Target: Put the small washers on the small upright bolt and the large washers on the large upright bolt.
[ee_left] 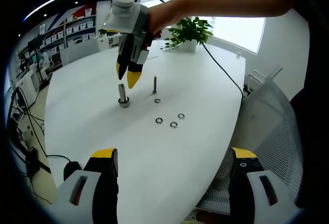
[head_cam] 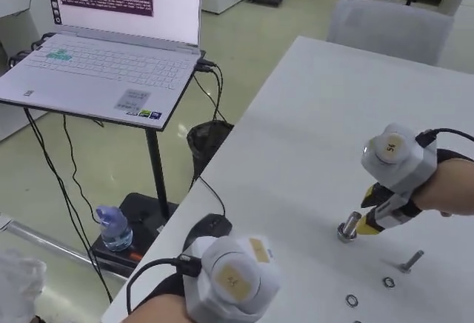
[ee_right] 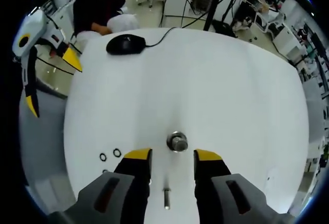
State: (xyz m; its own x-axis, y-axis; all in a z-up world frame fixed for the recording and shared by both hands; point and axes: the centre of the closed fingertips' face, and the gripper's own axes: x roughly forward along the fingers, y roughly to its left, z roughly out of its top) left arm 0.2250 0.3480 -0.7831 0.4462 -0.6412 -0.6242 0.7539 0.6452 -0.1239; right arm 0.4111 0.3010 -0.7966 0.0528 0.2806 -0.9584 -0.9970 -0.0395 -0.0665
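Observation:
The large upright bolt (head_cam: 348, 228) (ee_left: 123, 95) (ee_right: 177, 142) stands on the white table (head_cam: 311, 130). My right gripper (head_cam: 363, 227) (ee_right: 173, 155) hovers right beside it, jaws open, nothing between them; in the left gripper view its yellow tips (ee_left: 131, 74) hang just above the bolt. The small upright bolt (head_cam: 409, 261) (ee_left: 154, 84) (ee_right: 166, 198) stands a little to one side. Several small washers (ee_left: 159, 120) (head_cam: 389, 282) (ee_right: 117, 152) lie flat near the bolts. My left gripper (ee_left: 173, 154) (ee_right: 53, 82) is held wide open and empty, well back from the bolts near the table's edge.
A black mouse (head_cam: 211, 227) (ee_right: 126, 43) with its cable lies at the table's near corner. A laptop (head_cam: 111, 56) sits on a stand left of the table, with a water bottle (head_cam: 115, 228) on the floor. A grey chair (head_cam: 389, 27) stands at the far side.

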